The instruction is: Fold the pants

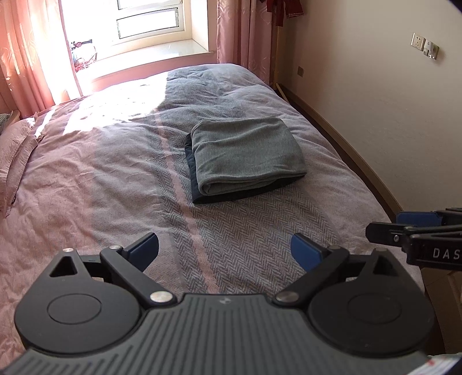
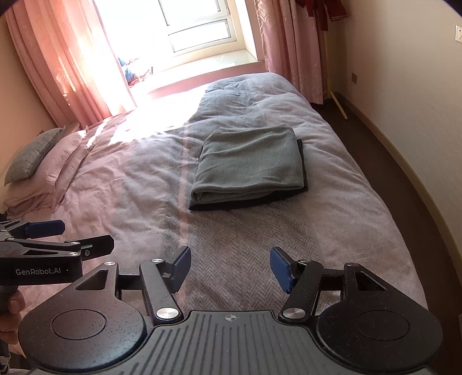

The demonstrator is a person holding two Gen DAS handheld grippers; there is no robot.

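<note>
The pants (image 1: 245,155) lie folded into a compact grey rectangle on the bed (image 1: 101,173), toward the bed's right side and roughly midway along its length, nearer the wall-side edge than the pillow side. A rounded fold faces the near edge of the bed, and a darker layer shows under the grey one along the near and left borders of the stack. From the right wrist view the same bundle (image 2: 248,167) sits square on the herringbone bedspread, with the dark layer peeking out along its right and near edges.

The left tool (image 1: 225,251) hovers above the near part of the bed, its two blue-padded fingers spread wide with nothing between them, well apart from the pants. The right tool (image 2: 231,266) is likewise held over the near part of the bed, its fingers spread and empty, and also well short of the bundle. Each tool shows at the edge of the other's view, side by side.

A hand (image 2: 11,314) grips the left tool's handle at the lower left of the right wrist view.

Pillows (image 2: 43,170) are stacked at the bed's left end. Sunlight from the window (image 1: 144,20) washes the far left part of the bedspread, between pink curtains (image 1: 26,57).
</note>
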